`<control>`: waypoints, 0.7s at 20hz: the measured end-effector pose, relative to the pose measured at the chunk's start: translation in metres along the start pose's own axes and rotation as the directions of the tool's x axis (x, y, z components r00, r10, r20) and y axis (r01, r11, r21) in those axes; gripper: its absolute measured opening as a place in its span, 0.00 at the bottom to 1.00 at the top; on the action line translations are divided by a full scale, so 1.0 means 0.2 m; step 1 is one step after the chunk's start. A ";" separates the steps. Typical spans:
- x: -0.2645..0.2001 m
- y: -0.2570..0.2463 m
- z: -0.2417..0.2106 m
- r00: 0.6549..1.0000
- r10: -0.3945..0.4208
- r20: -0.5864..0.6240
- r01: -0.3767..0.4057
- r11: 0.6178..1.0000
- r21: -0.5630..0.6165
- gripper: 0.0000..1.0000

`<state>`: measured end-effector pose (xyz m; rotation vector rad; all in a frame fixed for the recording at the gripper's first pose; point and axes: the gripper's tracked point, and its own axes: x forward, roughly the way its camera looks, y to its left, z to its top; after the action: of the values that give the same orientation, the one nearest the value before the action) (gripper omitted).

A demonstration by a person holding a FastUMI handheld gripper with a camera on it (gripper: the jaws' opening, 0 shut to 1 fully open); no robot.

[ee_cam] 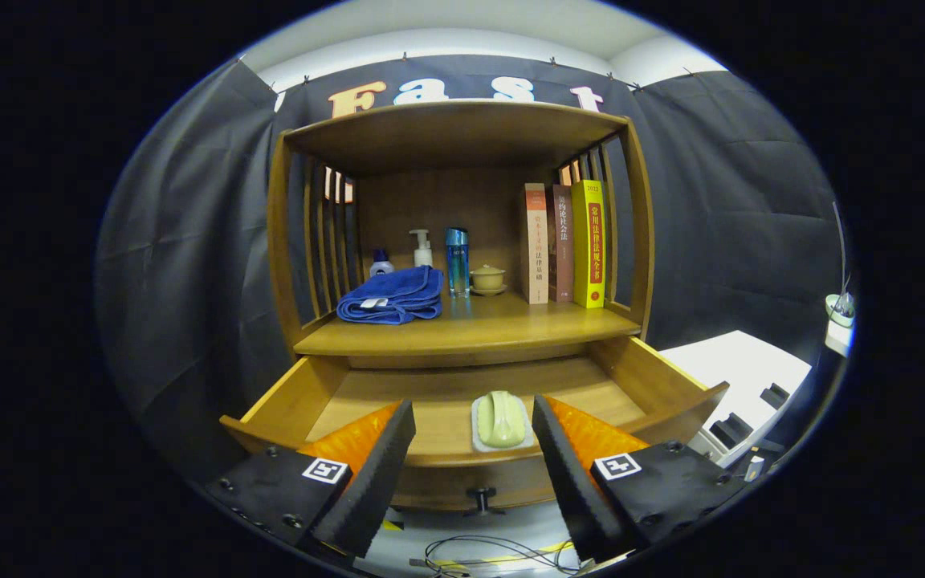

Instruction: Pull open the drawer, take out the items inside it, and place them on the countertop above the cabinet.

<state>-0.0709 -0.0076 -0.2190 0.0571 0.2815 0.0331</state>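
Note:
The wooden drawer [302,393] stands pulled out below the cabinet's countertop [470,325]. Inside it, near the front wall, lies a pale green soap-like item on a small white dish [501,421]. My gripper [474,429] is open, its fingers spread wide on either side of the dish, above and slightly in front of the drawer. Nothing is between the fingers. The drawer's dark knob [482,499] shows below the front panel.
On the countertop sit a folded blue towel [393,295], a small bottle [381,262], a pump bottle [421,249], a blue bottle [456,261], a small lidded pot [487,278] and three upright books [567,242]. A white table [743,377] stands right. Cables [478,554] lie on the floor.

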 end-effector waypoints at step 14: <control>0.61 -0.19 -0.35 0.927 -0.034 -0.374 0.026 0.999 -0.025 0.96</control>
<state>0.0270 -0.0365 -0.3228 0.0261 0.6651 0.0161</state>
